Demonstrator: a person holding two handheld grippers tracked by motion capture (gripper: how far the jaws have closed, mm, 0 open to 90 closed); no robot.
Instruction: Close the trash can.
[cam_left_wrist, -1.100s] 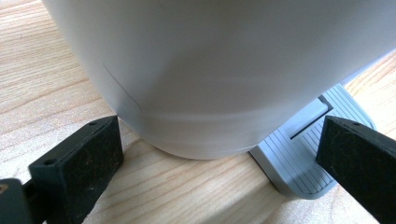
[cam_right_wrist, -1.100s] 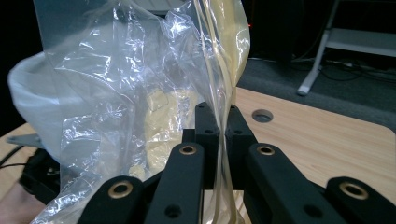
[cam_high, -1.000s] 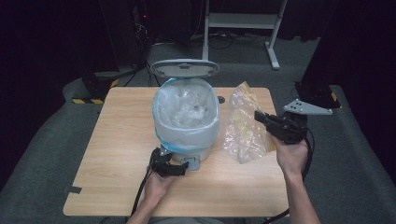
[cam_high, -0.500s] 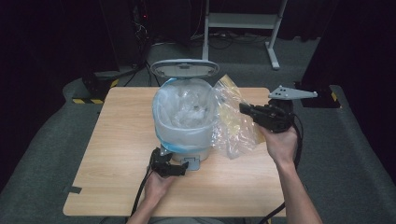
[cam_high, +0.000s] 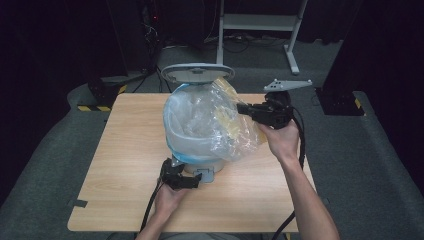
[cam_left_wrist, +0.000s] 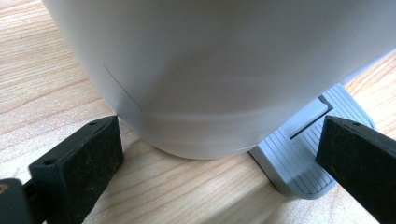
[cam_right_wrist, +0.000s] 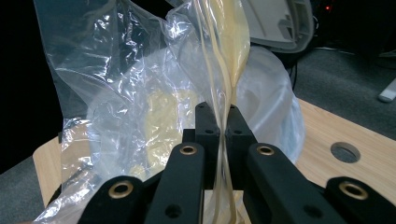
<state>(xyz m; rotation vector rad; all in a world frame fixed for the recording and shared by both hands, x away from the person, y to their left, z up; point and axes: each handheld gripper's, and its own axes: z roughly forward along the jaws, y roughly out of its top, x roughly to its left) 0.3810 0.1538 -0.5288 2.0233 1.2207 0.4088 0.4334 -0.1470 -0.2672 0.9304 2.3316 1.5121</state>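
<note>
The right claw (cam_high: 246, 108) is clamped shut on the top edge of a crinkled clear bag (cam_high: 235, 131) with something yellowish inside; in the right gripper view the film (cam_right_wrist: 223, 140) is pinched flat between the two closed pads. A second ago that bag lay on the surface near its right edge, beside the bin; now it has been lifted and carried inward, so that it hangs against the right side of the small grey pedal bin (cam_high: 197, 120), which stands near the middle of the surface with its lid (cam_high: 197, 73) tipped up and a blue-tinted liner showing at its mouth. The left claw (cam_high: 181, 178) has not shifted: it sits low at the bin's front base, jaws spread wide either side of the foot pedal (cam_left_wrist: 303, 154), gripping nothing. Judging by this, the bag is on its way into the open bin but hasn't cleared the rim yet; it likely needs more height before release.
</note>
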